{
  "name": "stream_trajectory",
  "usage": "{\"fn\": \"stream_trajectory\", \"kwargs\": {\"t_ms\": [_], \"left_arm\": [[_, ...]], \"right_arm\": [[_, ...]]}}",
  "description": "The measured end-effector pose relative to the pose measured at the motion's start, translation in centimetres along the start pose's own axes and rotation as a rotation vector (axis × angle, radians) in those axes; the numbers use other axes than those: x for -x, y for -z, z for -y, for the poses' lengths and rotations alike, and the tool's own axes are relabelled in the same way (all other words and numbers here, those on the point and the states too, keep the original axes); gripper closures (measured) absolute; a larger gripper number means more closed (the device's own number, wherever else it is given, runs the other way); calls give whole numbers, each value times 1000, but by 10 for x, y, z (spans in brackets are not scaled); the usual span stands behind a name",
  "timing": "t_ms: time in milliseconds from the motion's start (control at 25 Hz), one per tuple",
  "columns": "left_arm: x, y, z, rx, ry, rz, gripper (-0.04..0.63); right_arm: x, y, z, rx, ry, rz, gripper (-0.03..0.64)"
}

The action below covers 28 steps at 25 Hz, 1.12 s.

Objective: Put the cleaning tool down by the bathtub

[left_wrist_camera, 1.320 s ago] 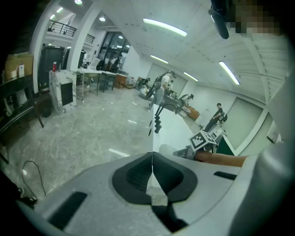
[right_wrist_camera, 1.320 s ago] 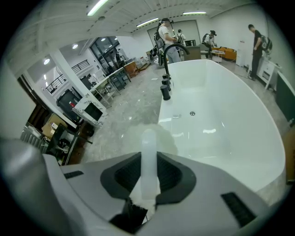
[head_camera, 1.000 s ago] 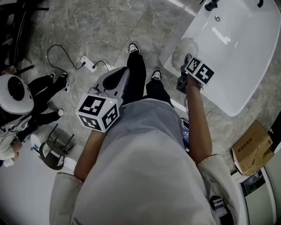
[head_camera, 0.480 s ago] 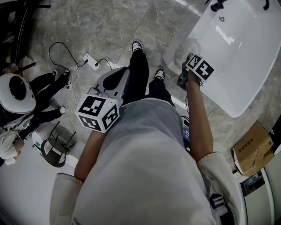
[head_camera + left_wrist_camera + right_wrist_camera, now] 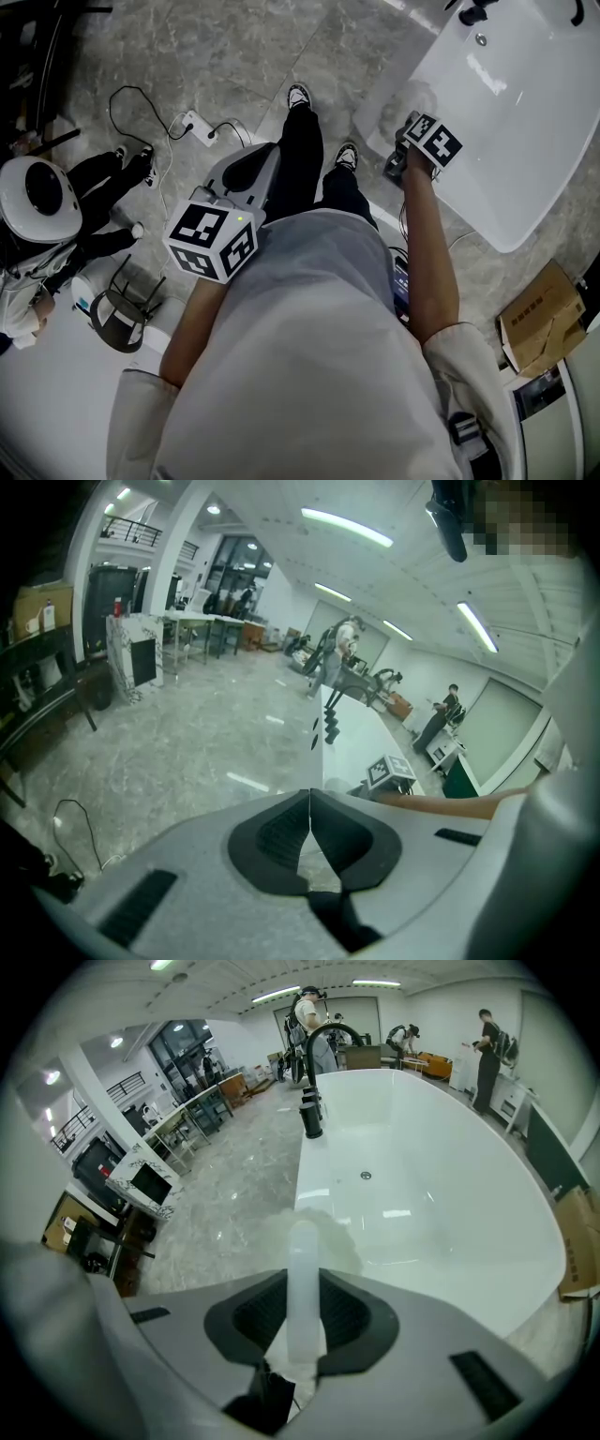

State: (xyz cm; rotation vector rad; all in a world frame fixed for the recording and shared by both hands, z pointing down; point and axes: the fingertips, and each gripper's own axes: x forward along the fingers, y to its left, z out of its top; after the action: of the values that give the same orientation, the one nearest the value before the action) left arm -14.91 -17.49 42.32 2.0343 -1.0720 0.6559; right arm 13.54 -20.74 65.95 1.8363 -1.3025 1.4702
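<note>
The person stood on the grey marble floor point(image 5: 234, 56) with the white bathtub point(image 5: 525, 112) at about two o'clock from their feet. The right gripper point(image 5: 396, 167) reached out that way, tipped steeply down. Its jaws were partly closed and clamped on the pale, translucent handle of the cleaning tool point(image 5: 302, 1241), which ran straight up between the dark pads point(image 5: 347, 1312). The tool's soft whitish head point(image 5: 412, 98) was at the twelve o'clock end of the handle, right at the tub's near rim point(image 5: 309, 1194), where the rim met the floor side. I couldn't tell whether it touched the rim.

The left gripper point(image 5: 246, 167) hung in front of the person's left hip, pointing toward twelve o'clock and slanted down. Its jaws were pressed together at the tips with nothing between them, as the left gripper view point(image 5: 309, 822) showed.

A black faucet point(image 5: 314, 1082) stood on the tub's far end. A power strip point(image 5: 195, 127) with its cable lay on the floor at eleven o'clock, a cardboard box point(image 5: 539, 314) sat at three o'clock, and a seated person in a white helmet point(image 5: 37, 197) was at nine o'clock.
</note>
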Motion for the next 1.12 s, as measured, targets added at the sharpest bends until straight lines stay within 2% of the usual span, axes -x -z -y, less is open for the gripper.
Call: {"fn": "stream_trajectory", "kwargs": {"t_ms": [320, 840, 1120], "left_arm": [[0, 0, -4, 14, -2, 3, 586], [1, -1, -4, 26, 7, 11, 586], [2, 1, -3, 40, 10, 13, 586]], "right_arm": [[-8, 7, -1, -33, -5, -28, 537], [-13, 6, -1, 4, 15, -45, 537], [-10, 3, 7, 7, 52, -21, 537]]}}
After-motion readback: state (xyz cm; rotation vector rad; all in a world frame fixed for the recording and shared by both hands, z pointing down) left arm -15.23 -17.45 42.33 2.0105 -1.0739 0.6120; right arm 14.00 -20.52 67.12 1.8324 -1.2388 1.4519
